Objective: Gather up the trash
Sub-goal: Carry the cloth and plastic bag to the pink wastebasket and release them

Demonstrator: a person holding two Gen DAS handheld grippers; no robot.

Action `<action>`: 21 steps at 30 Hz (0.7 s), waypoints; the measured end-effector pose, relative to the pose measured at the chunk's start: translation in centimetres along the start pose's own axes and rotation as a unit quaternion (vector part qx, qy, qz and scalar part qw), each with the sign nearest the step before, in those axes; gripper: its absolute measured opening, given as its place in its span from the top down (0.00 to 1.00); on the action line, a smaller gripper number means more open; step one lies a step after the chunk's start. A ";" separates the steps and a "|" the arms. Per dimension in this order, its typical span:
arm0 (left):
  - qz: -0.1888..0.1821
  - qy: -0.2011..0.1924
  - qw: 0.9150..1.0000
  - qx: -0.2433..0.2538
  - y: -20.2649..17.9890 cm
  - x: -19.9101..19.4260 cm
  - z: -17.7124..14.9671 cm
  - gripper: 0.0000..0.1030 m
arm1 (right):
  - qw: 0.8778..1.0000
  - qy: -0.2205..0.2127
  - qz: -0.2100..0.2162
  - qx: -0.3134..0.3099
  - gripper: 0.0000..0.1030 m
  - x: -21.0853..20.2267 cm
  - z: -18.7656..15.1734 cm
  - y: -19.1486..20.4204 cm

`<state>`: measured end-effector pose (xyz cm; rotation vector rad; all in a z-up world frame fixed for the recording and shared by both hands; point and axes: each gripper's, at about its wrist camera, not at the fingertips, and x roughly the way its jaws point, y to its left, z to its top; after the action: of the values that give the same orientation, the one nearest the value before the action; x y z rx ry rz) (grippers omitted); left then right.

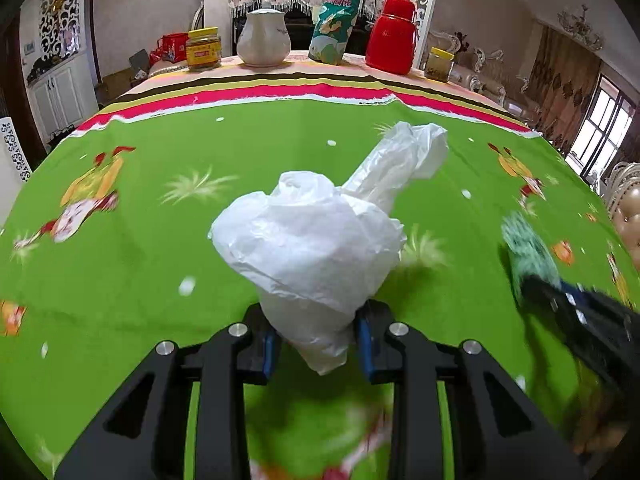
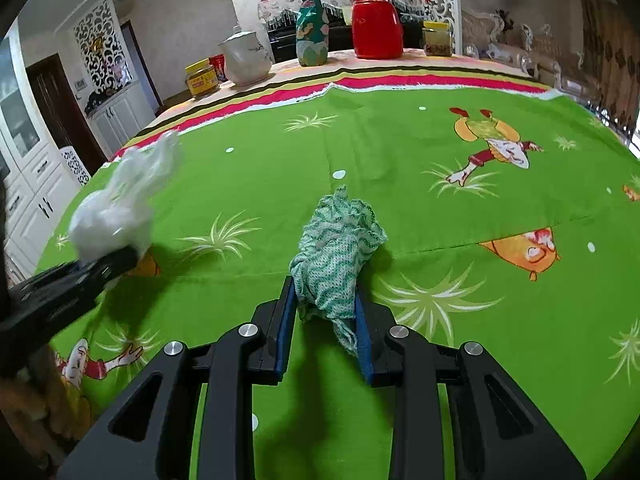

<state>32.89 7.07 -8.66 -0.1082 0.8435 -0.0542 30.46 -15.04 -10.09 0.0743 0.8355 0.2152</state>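
Note:
A crumpled white plastic bag [image 1: 316, 240] bulges up between the blue pads of my left gripper [image 1: 316, 334], which is shut on its lower end above the green tablecloth [image 1: 140, 272]. In the right wrist view the same bag [image 2: 116, 208] shows blurred at the left, with the left gripper [image 2: 108, 260] under it. My right gripper [image 2: 326, 314] is shut on a green-and-white knitted rag [image 2: 338, 252] that sticks out ahead of the pads. That rag [image 1: 528, 248] and the right gripper [image 1: 536, 284] appear blurred at the right edge of the left wrist view.
Along the table's far striped edge stand a yellow-lidded jar [image 1: 203, 49], a white teapot [image 1: 263, 36], a green snack bag [image 1: 334, 26], a red thermos [image 1: 392, 38] and a small jar [image 1: 439, 65]. White cabinets [image 2: 36, 184] stand left; a window [image 1: 600, 128] is right.

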 end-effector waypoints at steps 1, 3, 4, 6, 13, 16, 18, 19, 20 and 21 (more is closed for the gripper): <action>-0.004 -0.001 1.000 -0.001 0.2 -1.0 -0.8 0.71 | 1.000 -0.002 -0.003 -0.004 0.73 -0.1 0.0 0.2; -0.007 -0.006 1.000 -0.005 0.5 -2.5 -2.0 0.71 | 1.000 -0.009 -0.012 -0.013 0.73 -0.3 -0.1 0.5; -0.007 -0.010 1.000 -0.006 0.7 -3.3 -2.6 0.71 | 1.000 -0.012 -0.016 -0.019 0.73 -0.5 -0.2 0.7; -0.007 -0.014 1.000 -0.009 1.2 -4.8 -4.0 0.71 | 0.999 -0.019 -0.027 -0.041 0.73 -0.7 -0.3 1.6; 0.017 -0.028 0.999 -0.002 3.3 -9.2 -8.5 0.71 | 0.998 -0.005 -0.012 -0.063 0.73 -2.1 -2.4 3.9; 0.021 -0.035 0.999 0.000 3.9 -10.8 -9.9 0.71 | 0.997 -0.006 0.008 -0.073 0.73 -4.1 -4.5 5.5; 0.023 -0.041 0.999 0.002 4.4 -12.1 -10.9 0.71 | 0.997 -0.006 0.026 -0.076 0.73 -5.6 -5.8 6.5; 0.025 -0.044 0.999 0.003 4.7 -12.8 -11.6 0.71 | 0.996 -0.006 0.033 -0.080 0.73 -6.2 -6.4 7.0; 0.026 -0.046 0.999 0.003 5.0 -13.1 -11.9 0.70 | 0.996 -0.005 0.039 -0.086 0.73 -6.8 -7.0 7.5; 0.030 -0.048 0.998 0.004 5.2 -13.6 -12.4 0.70 | 0.994 -0.003 0.048 -0.095 0.73 -7.4 -7.7 8.2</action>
<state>14.57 12.58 -7.36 -0.0774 0.7495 0.0037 18.59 -8.82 -8.63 -0.0636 0.8018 0.3842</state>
